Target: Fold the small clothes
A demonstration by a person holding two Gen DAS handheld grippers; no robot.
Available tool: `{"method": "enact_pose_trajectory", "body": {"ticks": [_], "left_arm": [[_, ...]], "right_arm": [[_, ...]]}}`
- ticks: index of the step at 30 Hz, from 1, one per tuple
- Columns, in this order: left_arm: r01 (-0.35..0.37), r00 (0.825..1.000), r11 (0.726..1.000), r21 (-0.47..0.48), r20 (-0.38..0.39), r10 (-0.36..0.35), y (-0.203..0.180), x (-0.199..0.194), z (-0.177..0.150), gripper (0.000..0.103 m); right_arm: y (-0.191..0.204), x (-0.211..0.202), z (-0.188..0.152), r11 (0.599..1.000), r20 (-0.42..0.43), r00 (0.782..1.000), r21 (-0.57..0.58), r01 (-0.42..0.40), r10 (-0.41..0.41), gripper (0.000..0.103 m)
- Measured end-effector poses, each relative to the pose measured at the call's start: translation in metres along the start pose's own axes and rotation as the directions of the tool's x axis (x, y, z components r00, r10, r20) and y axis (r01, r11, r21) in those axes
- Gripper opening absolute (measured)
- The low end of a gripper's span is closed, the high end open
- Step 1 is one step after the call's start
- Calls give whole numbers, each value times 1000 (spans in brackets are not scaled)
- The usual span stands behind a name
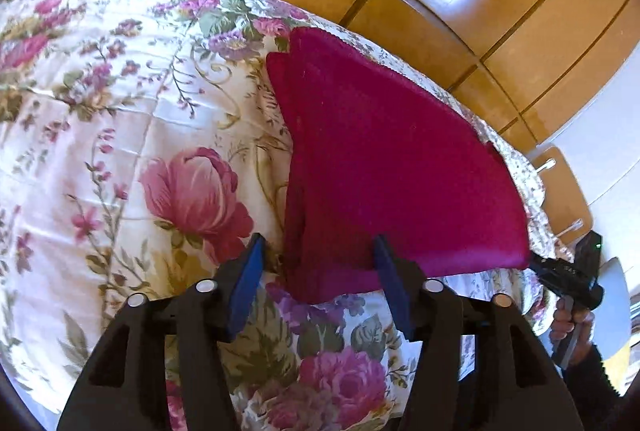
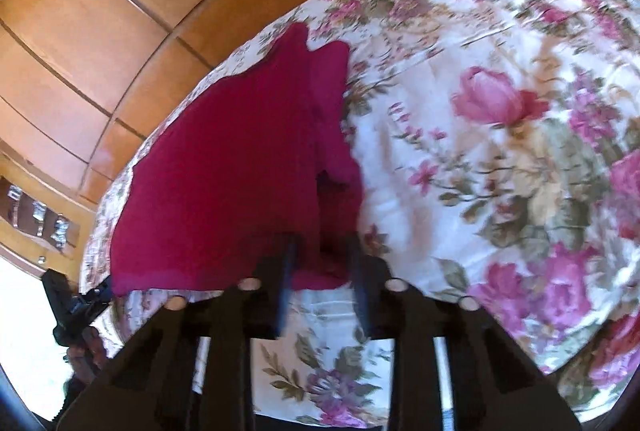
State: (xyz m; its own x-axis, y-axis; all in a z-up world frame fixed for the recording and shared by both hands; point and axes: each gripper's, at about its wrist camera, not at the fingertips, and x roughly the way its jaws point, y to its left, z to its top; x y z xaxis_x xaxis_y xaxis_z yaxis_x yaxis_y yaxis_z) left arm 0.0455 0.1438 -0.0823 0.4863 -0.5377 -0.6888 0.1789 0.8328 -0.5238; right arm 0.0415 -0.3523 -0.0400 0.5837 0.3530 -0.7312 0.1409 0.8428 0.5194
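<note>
A magenta garment (image 1: 392, 159) lies folded on a floral bedspread (image 1: 120, 103), close to the bed's far edge. In the left wrist view my left gripper (image 1: 318, 239) is open and straddles the garment's near left corner. Its left blue pad (image 1: 248, 279) is clear of the cloth. In the blurred right wrist view my right gripper (image 2: 323, 243) holds its jaws narrow at the garment's (image 2: 224, 167) near right corner, and a bunched fold fills the gap. The right gripper (image 1: 560, 271) also shows at that corner in the left wrist view.
Brown wooden panels (image 1: 460, 43) rise beyond the bed. A wooden front with metal handles (image 1: 560, 187) stands at the right. A hand (image 1: 568, 315) grips the right tool. The other tool (image 2: 76, 303) and its hand show at the lower left of the right wrist view.
</note>
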Motion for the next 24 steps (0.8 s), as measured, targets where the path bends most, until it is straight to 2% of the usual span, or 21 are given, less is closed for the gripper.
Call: {"method": "enact_pose_trajectory", "body": {"ticks": [1,2,4,7,8,11,14,16,18,19,20,21,24], "left_arm": [[8,1000,1000,7,-12,-8,0,2,2,21],[-14,1000,999,36,-15,15,-2,2,3,13],[-47,998,994,102,-26,49,-7,0,6,8],[-77,995,983,168,-49,86,-8,2,9,7],[-89,993,977,192,-53,101,-9,3,6,7],[-112,991,967,230,-49,126,-8,7,0,7],[-115,991,971,212,-45,127,-8,1,-1,7],[-146,988,962,230,-22,155,-16,-6,-2,8],[-189,981,954,232,-1,195,-24,-12,-1,8],[-215,976,948,233,21,216,-30,-17,0,8],[-236,972,942,239,44,232,-34,-21,0,8],[-258,966,934,246,69,249,-40,-25,1,8],[-315,948,917,243,121,294,-54,-30,6,8]], "right_arm": [[3,0,2,1000,-4,1000,-13,-1,1,6],[9,-3,5,999,-4,1000,-37,8,-8,6],[17,-12,8,994,5,998,-98,56,-56,5],[21,-26,10,981,27,994,-156,113,-110,5],[18,-22,9,974,21,989,-167,150,-149,5],[2,1,0,969,-26,981,-159,188,-194,5],[-3,4,-4,975,-10,983,-132,179,-182,5],[-1,1,-5,974,-7,983,-140,180,-182,6],[6,-2,-5,969,1,983,-163,183,-186,12],[9,-5,-5,969,7,982,-164,185,-187,22],[12,-10,-4,968,24,981,-158,195,-193,45],[16,-14,-2,967,46,979,-154,203,-198,51],[34,-27,5,960,119,972,-169,222,-204,54]]}}
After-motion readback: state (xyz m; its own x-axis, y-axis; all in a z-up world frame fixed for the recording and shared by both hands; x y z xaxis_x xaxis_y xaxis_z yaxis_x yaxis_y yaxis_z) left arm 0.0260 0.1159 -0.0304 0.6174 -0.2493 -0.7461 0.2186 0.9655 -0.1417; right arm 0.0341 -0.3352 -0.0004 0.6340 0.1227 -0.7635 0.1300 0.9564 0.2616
